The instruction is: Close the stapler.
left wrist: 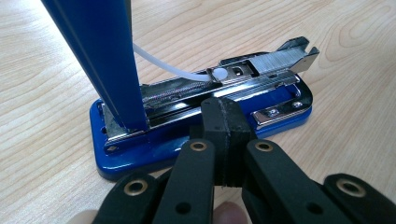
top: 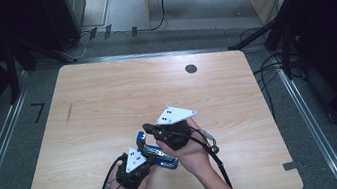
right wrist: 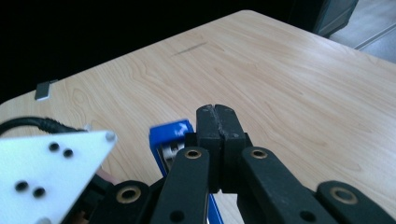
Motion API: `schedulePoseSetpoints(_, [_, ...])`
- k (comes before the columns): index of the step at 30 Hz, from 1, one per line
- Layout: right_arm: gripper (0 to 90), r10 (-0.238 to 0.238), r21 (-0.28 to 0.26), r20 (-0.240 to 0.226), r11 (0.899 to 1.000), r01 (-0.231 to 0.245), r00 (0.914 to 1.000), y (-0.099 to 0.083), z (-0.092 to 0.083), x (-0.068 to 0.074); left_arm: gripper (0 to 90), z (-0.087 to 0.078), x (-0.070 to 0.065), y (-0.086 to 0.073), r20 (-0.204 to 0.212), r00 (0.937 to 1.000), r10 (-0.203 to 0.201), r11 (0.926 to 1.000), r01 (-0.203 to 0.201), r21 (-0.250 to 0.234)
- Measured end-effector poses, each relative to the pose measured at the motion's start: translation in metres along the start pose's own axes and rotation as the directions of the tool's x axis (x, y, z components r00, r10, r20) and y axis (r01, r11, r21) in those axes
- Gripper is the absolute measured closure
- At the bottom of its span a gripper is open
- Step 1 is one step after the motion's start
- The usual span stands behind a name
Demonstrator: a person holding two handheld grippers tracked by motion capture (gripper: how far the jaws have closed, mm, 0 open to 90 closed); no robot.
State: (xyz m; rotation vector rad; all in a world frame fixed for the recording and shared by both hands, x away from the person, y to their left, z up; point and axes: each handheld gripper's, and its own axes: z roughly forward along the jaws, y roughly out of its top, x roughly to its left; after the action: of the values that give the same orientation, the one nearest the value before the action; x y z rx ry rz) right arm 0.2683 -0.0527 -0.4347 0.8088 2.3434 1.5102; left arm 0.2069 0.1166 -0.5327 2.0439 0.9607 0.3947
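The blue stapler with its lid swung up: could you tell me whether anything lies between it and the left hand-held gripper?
Nothing visible does: the left hand-held gripper, jaws shut, sits right against the open blue stapler on the wooden table.

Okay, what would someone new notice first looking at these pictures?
A blue metal stapler lies swung open near the front of the light wooden table, its lid upright and a staple strip exposed. Both black grippers, left and right, sit shut beside it.

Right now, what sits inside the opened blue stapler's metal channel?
In the stapler, lid raised, a strip of staples lies at the channel's front behind a white pusher. The shut left gripper covers part of the channel's side.
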Motion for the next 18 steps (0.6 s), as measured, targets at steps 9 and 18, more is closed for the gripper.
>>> schedulePoseSetpoints(9, [90.0, -0.037, 0.015, -0.032, 0.999, 0.038, 0.9988, 0.014, 0.011, 0.011, 90.0, 0.000, 0.000, 0.000, 0.003, 1.0000, -0.002, 1.0000, 0.002, 0.000])
schedulePoseSetpoints(18, [90.0, -0.046, 0.026, -0.038, 0.999, 0.047, 0.9982, 0.011, 0.013, 0.014, 90.0, 0.000, 0.001, 0.000, 0.004, 1.0000, -0.003, 1.0000, 0.003, 0.001])
